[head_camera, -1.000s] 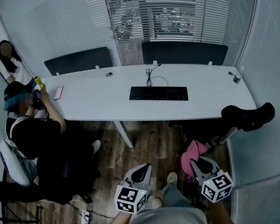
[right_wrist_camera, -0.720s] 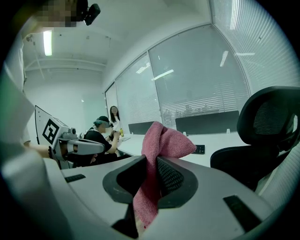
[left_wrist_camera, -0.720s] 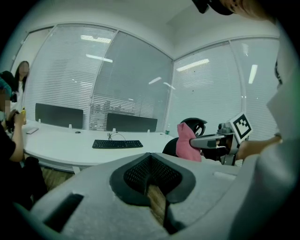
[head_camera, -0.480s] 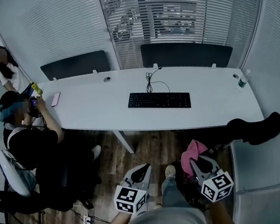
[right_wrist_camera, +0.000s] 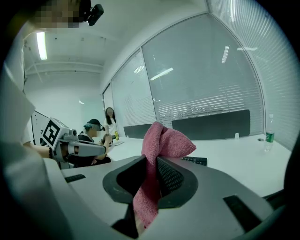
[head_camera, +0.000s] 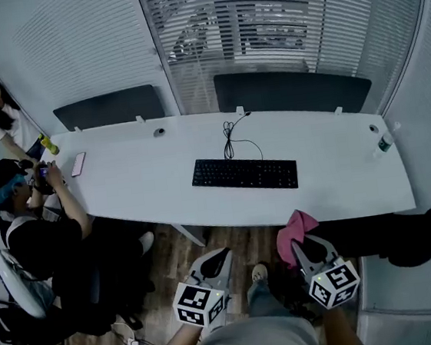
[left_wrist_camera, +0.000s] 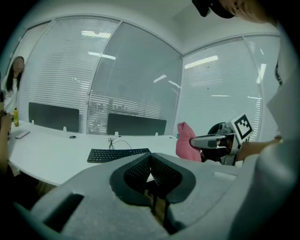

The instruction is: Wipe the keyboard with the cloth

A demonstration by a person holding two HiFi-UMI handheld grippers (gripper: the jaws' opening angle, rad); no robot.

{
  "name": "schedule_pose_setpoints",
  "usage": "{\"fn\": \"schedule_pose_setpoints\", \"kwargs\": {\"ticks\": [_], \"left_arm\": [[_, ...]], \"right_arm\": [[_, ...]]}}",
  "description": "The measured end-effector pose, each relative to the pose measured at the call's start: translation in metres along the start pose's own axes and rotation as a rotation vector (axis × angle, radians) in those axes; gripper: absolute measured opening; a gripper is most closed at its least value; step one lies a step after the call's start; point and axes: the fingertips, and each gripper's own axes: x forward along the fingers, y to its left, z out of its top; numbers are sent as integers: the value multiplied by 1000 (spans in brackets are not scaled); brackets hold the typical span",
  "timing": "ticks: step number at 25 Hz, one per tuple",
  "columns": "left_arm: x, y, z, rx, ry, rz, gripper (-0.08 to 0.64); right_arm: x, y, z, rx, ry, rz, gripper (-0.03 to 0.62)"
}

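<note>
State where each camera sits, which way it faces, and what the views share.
Head view: on the person's head, looking down at table and keyboard; left gripper, right gripper show.
Left gripper view: on left gripper, along its shut jaws toward the keyboard.
Right gripper view: on right gripper, along jaws clamping the cloth.
All share keyboard and cloth.

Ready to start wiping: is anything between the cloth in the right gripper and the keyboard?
Nothing visible. The right gripper holds the pink cloth at the near edge of the table; only bare table lies between it and the keyboard. The cable runs off its far side.
</note>
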Motion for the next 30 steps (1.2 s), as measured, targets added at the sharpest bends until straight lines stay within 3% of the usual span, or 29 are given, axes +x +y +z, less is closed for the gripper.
{"fn": "schedule_pose_setpoints", "kwargs": {"ticks": [16, 30], "left_arm": [[107, 50, 57, 6, -10, 67, 11], [133, 67, 64, 11, 10, 58, 11]], "right_arm": [[97, -90, 48, 41, -5, 80, 63], [121, -102, 45, 62, 26, 74, 63]]}}
